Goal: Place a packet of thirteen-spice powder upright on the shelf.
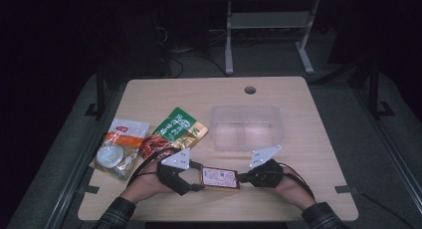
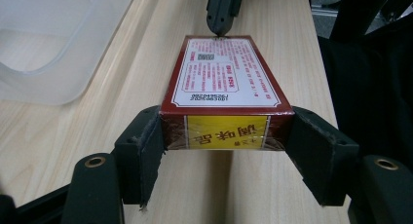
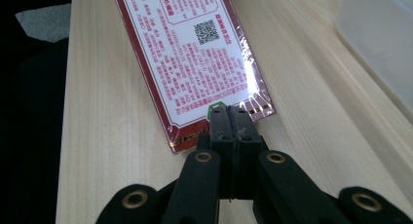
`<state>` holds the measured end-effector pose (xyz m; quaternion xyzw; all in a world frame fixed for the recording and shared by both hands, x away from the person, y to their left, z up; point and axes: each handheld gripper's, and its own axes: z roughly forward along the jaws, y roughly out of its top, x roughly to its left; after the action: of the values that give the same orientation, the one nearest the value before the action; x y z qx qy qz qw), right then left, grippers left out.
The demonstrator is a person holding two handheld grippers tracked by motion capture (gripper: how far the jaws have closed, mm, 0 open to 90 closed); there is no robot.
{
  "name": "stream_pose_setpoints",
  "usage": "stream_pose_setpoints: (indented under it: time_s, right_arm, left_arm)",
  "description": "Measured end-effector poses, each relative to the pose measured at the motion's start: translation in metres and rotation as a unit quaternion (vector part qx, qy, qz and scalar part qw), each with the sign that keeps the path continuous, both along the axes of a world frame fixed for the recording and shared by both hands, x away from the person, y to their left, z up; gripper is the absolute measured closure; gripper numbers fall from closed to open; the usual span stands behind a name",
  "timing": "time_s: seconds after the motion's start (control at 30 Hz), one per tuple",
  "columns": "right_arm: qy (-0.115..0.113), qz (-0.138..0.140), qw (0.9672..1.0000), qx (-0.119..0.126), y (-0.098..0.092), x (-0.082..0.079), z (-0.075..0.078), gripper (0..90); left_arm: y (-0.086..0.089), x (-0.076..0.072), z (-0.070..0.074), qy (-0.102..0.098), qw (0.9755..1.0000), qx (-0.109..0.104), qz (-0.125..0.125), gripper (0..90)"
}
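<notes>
A flat dark-red box [image 1: 219, 178] with a white printed label lies near the table's front edge, between both hands. My left gripper [image 1: 199, 179] is shut on the red box [image 2: 226, 73]; its two pads press the box's long sides at the end with the yellow panel. My right gripper [image 1: 242, 177] is shut, jaws pressed together with nothing visible between them. Its tips [image 3: 229, 112] rest at the opposite short end of the box [image 3: 190, 53], touching the edge. In the left gripper view the right gripper [image 2: 221, 14] shows at the box's far end.
A clear plastic container [image 1: 246, 127] stands empty just behind the box, open side up. A green pouch [image 1: 174, 129] and a white-and-orange pouch [image 1: 119, 147] lie at the left. A cable hole [image 1: 250, 89] sits near the table's far edge.
</notes>
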<state>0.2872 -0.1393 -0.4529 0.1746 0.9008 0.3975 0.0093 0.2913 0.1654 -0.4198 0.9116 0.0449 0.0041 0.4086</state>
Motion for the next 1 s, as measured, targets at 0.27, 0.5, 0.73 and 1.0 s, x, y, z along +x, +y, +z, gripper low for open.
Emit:
stream_pose_setpoints:
  time_s: [0.27,0.5,0.73,1.0]
  right_arm:
    - [0.009,0.000,0.9999,-0.005,0.001,0.000,-0.003,89.8]
    - [0.009,-0.003,0.9999,-0.004,-0.002,0.002,-0.005,89.8]
    - [0.018,-0.007,0.9998,-0.002,-0.002,0.001,-0.007,89.7]
    - [0.019,-0.009,0.9998,-0.005,-0.005,0.003,-0.008,89.7]
  left_arm:
    - [-0.005,0.002,0.005,-0.004,0.9999,-0.012,-0.003,32.2]
    - [-0.012,0.005,0.013,-0.011,0.9993,-0.034,-0.007,32.0]
    - [-0.020,0.008,0.020,-0.014,0.9983,-0.056,-0.009,31.9]
    - [-0.035,0.012,0.027,-0.017,0.9964,-0.082,-0.015,31.9]
